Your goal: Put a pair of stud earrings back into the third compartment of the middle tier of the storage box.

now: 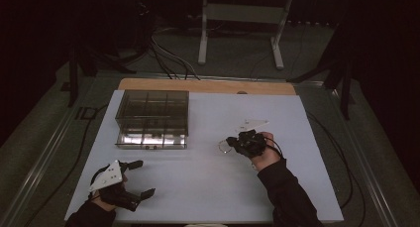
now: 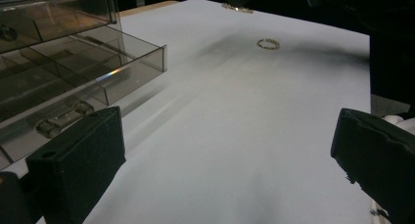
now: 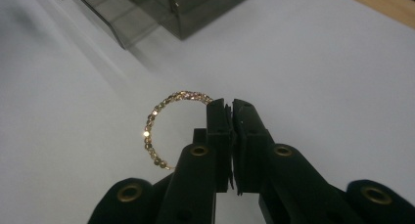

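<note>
Right gripper view has my right gripper (image 3: 231, 106) pinching a gold beaded bracelet (image 3: 155, 121), whose loop hangs out to the left of the tips. Ahead and left of them stands the smoked plastic drawer box (image 3: 195, 9) with its drawer (image 1: 151, 138) pulled open. My left gripper (image 1: 138, 178) waits spread wide with nothing between its jaws, nearer the drawer. A second bracelet (image 2: 268, 43) lies on the white table (image 1: 297, 187).

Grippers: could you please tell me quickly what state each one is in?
Left gripper: open, holding nothing.
Right gripper: shut on the gold beaded bracelet.
</note>
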### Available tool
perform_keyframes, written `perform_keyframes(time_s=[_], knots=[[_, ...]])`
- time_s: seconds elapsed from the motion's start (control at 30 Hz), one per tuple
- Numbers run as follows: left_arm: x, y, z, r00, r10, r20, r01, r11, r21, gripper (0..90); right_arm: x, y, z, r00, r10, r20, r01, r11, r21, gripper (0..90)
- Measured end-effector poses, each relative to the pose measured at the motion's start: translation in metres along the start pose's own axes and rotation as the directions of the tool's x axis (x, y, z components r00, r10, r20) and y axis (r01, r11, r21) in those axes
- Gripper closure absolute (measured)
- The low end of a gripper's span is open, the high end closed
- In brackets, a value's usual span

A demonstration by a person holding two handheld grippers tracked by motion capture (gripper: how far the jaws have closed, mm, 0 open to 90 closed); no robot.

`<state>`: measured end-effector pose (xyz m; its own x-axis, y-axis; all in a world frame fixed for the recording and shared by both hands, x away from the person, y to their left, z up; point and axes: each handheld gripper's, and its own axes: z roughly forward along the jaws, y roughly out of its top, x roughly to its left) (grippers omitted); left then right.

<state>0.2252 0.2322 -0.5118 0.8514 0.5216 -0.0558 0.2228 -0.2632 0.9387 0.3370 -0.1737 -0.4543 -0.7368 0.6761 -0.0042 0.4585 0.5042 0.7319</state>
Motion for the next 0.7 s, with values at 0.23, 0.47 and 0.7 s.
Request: perform_keyframes(time_s=[0.23, 0.47, 0.7], knots=[[0.000, 0.000, 0.000, 1.0000, 0.002, -0.001, -0.002, 1.0000, -0.003, 0.6, 0.011, 0.019, 0.012, 0.9993, -0.027, -0.027, 0.027, 1.000, -0.001, 87.2], [0.000, 0.000, -0.002, 1.0000, 0.004, -0.001, -0.004, 1.0000, -0.008, 0.6, 0.021, 0.035, 0.021, 0.9974, -0.058, -0.043, 0.058, 0.998, 0.002, 87.2], [0.000, 0.000, -0.002, 1.0000, 0.003, -0.002, -0.003, 1.0000, -0.007, 0.6, 0.026, 0.052, 0.026, 0.9961, -0.068, -0.056, 0.067, 0.998, -0.011, 87.2]])
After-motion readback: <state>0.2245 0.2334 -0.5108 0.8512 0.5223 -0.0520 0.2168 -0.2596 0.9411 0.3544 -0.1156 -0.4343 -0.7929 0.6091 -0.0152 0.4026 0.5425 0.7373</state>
